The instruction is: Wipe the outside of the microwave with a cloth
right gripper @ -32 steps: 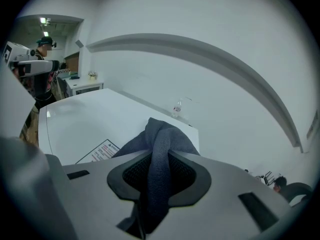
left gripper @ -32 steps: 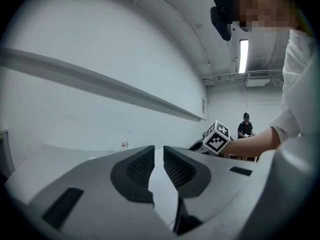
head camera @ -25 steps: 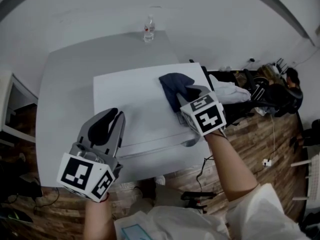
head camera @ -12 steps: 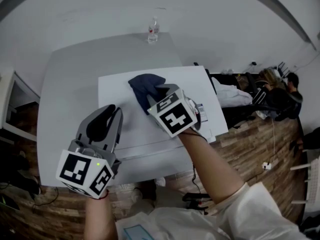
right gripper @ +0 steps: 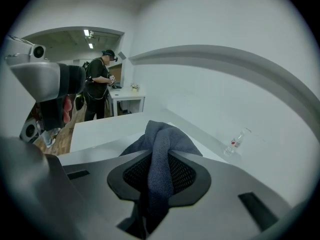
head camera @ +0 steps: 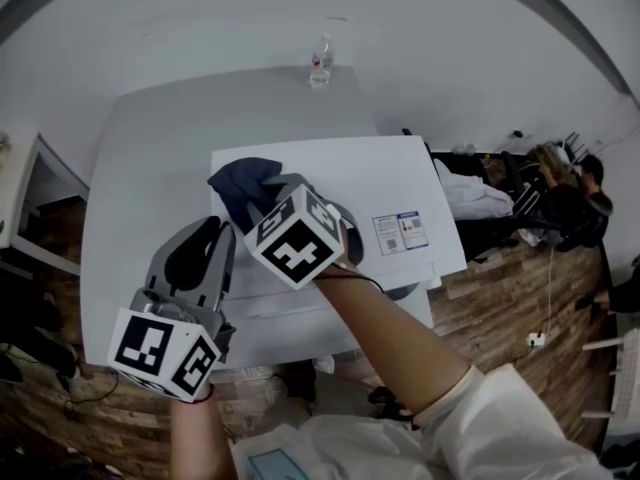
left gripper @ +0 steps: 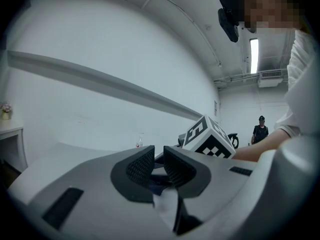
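The white microwave stands on a grey table, and I look down on its top. My right gripper is shut on a dark blue cloth, which it presses on the left part of that top. In the right gripper view the cloth hangs bunched between the jaws of the right gripper. My left gripper is shut, holds nothing, and sits by the microwave's front left corner. The left gripper looks towards the right one's marker cube.
A small water bottle stands at the table's far edge. A label sits on the microwave's top at the right. White clothes and a seated person are off to the right over a wooden floor. A white side table is at the left.
My right gripper has slid the cloth leftwards across the microwave's top, from its right side to its left. The left gripper has stayed nearly in place.
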Demonstrator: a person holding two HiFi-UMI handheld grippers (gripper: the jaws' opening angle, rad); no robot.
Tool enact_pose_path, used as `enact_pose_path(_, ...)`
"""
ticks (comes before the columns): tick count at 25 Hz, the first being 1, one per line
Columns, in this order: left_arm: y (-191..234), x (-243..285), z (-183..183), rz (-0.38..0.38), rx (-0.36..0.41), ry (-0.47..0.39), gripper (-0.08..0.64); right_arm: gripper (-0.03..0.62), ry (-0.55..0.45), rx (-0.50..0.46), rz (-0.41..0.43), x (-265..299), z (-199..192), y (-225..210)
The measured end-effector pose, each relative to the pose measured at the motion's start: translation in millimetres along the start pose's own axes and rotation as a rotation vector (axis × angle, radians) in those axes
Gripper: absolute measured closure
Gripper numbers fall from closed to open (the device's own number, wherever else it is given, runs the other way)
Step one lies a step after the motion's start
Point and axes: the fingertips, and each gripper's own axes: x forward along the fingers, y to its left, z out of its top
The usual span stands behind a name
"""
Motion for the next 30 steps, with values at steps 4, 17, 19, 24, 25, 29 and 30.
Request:
enact_pose_path(4, 9, -4, 0, 0.041, -0.009, -0.002, 0.517, 0.500, -0.012, -0.031, 0.052, 12, 13, 15)
enact_pose_path(17, -14, 16, 10, -0.005, 0.019, 0.001, 0.515, 0.500, 0.074, 0.051, -0.078, -10, -33, -67)
enact_pose_path(19, -21, 20, 9, -0.019, 0.025, 0.005, 0.515, 0.500, 0.100, 0.084, -0.112, -21, -52, -88)
enact_pose_path(24, -32, 29, 6, -0.039, 0.024, 0.012, 0.515, 0.500, 0.105, 0.163, -0.192, -48, -88, -137)
enact_pose_path(25, -34, 30, 6, -0.042, 0.024, 0.013, 0.515, 0.500, 0.105, 0.173, -0.208, -53, -93, -144)
enact_pose_path(29, -43, 37, 5, -0.050, 0.024, 0.012, 0.515, 0.500, 0.112, 0.191, -0.272, -72, -116, -169)
enact_pose_path(30, -45, 38, 5, -0.049, 0.023, 0.011, 0.515, 0.500, 0.119, 0.198, -0.284, -78, -123, -174)
